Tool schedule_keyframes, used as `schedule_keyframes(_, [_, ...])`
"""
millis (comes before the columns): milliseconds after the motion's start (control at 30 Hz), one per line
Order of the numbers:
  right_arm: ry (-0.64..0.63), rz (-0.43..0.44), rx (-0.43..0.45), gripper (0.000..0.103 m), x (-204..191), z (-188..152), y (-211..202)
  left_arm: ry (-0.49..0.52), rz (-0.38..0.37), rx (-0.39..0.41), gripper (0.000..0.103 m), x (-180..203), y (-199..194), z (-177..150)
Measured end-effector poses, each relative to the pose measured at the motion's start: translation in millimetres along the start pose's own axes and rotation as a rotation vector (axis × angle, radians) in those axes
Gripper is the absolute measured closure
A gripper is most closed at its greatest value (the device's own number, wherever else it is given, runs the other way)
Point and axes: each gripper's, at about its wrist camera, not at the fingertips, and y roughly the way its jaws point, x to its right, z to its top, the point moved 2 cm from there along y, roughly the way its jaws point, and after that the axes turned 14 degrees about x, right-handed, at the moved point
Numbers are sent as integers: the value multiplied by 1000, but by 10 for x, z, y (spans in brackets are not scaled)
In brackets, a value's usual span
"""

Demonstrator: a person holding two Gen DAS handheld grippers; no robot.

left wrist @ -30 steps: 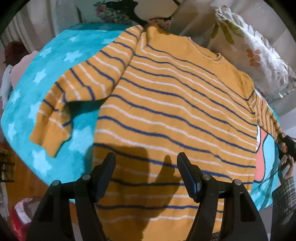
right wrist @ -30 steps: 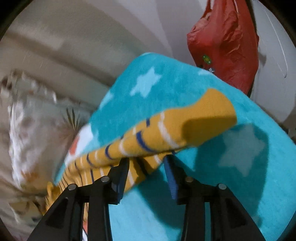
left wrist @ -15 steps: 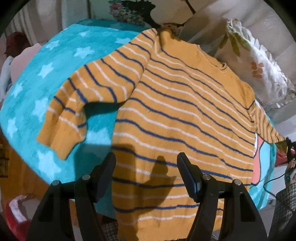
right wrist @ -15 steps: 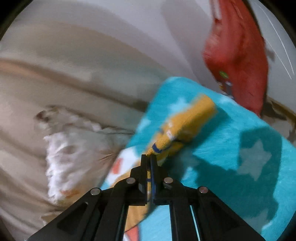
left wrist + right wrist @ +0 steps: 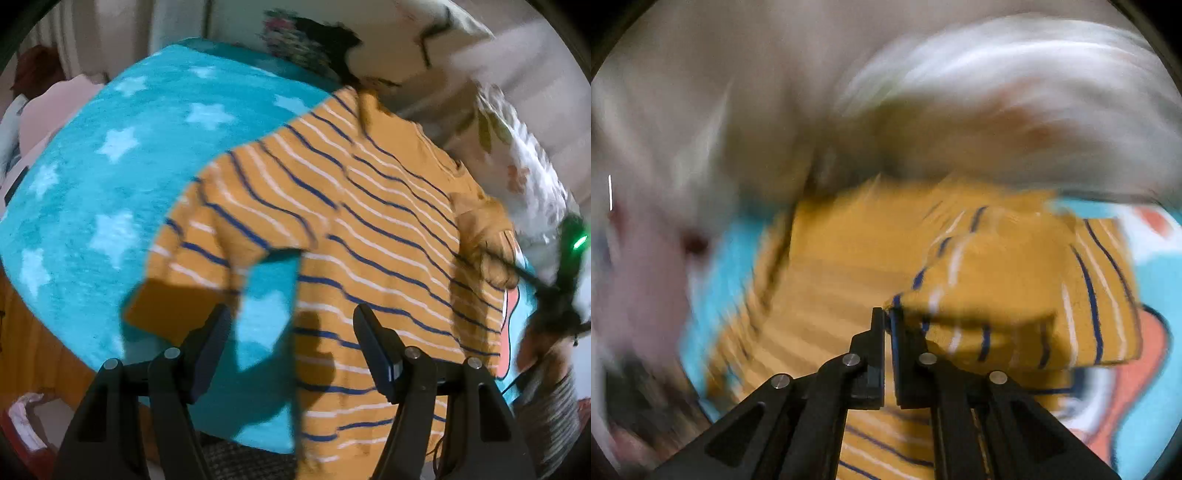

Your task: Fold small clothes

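Note:
An orange sweater (image 5: 369, 229) with blue and white stripes lies flat on a turquoise star blanket (image 5: 110, 177). Its left sleeve (image 5: 207, 243) bends down toward my left gripper (image 5: 291, 332), which is open and empty just above the cuff and the sweater's lower left side. My right gripper (image 5: 888, 321) is shut on the right sleeve (image 5: 1015, 295) and holds it folded over the sweater body (image 5: 827, 280). In the left wrist view the right gripper (image 5: 554, 288) shows blurred at the sweater's right edge with the sleeve (image 5: 491, 243) bunched there.
Floral pillows (image 5: 524, 155) lie behind the sweater to the right. A pink cloth (image 5: 48, 110) sits at the blanket's far left edge. The blanket has an orange fish print (image 5: 1137, 350) under the sweater's right side. The right wrist view is motion-blurred.
My right gripper closed on the right sleeve and carried it inward over the sweater body. My left gripper moved left toward the left sleeve cuff, still open.

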Motion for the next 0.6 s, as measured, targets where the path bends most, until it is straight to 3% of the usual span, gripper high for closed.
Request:
schedule_keyframes(67, [-105,24,-90,98,-445,-236,296,-19,8,17,35,-164,-42,64])
schedule_keyframes(167, [-126,50,-101,97,-719,-348,321,-45,11,33,35,-365,-71,93])
schedule_keyframes(300, [0,21,-19,95,-479,-156,93,-79,13,47,32,-575,-66,128])
schedule_keyframes(333, [41,2,19,91,-386,-68,14,-91,11,46,32,-630,-47,142])
schedule_keyframes(400, [85,-40,63,75,-241,50,-56,-106,5,42,32,-698,-16,154])
schedule_keyframes(433, [100,-63,76,60,-215,112,-55,-114,0,39,32,-729,2,163])
schedule_keyframes(467, [108,-74,79,55,-192,167,-32,-121,-6,36,32,-738,18,176])
schedule_keyframes(600, [23,-60,22,51,-464,193,271,-114,-21,34,32,-733,42,220])
